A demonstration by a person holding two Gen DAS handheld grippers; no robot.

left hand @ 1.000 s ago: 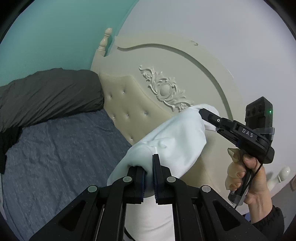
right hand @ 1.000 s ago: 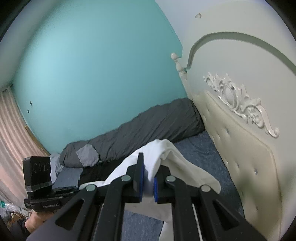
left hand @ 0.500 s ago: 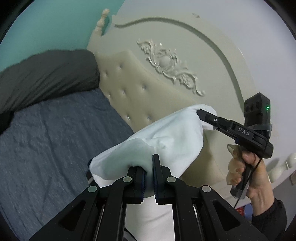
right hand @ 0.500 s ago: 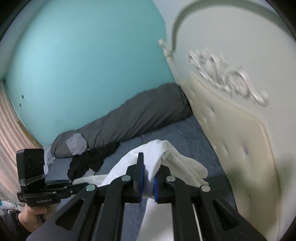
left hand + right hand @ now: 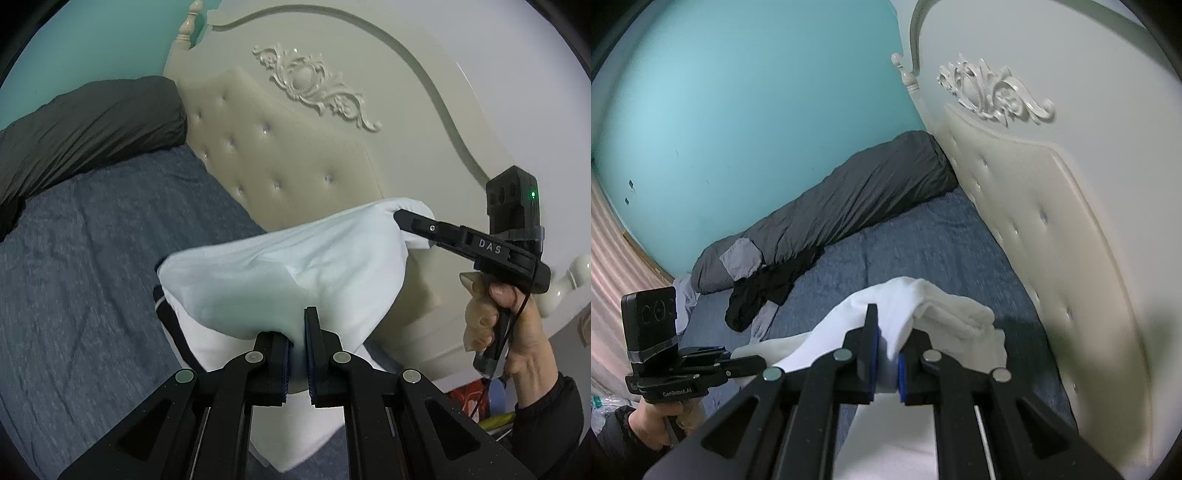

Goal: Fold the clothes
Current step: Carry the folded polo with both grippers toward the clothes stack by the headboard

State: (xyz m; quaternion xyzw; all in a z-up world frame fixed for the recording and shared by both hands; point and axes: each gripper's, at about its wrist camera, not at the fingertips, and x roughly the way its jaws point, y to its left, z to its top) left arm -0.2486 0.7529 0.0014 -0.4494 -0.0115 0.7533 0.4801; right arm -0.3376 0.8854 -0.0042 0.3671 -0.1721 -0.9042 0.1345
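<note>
A white garment [image 5: 288, 269] hangs stretched between both grippers above the blue bedspread [image 5: 92, 258]. My left gripper [image 5: 298, 332] is shut on one bunched edge of it. In the left wrist view the right gripper [image 5: 400, 218] pinches the far corner, held by a hand [image 5: 506, 325] in a dark sleeve. In the right wrist view my right gripper [image 5: 888, 339] is shut on the white garment [image 5: 942, 314], and the left gripper [image 5: 753, 363] holds the cloth at the lower left. A dark trim shows under the garment's left side.
A cream tufted headboard [image 5: 295, 155] with carved ornament stands close behind the garment. A rolled dark grey duvet [image 5: 849, 206] lies along the teal wall [image 5: 738, 110]. A black garment [image 5: 764, 291] is heaped on the bedspread beside it. A striped curtain [image 5: 613, 258] hangs at the left.
Both grippers have come down and toward the bed with the white garment stretched between them. The headboard and bedspread fill more of the views. Neither grip has altered.
</note>
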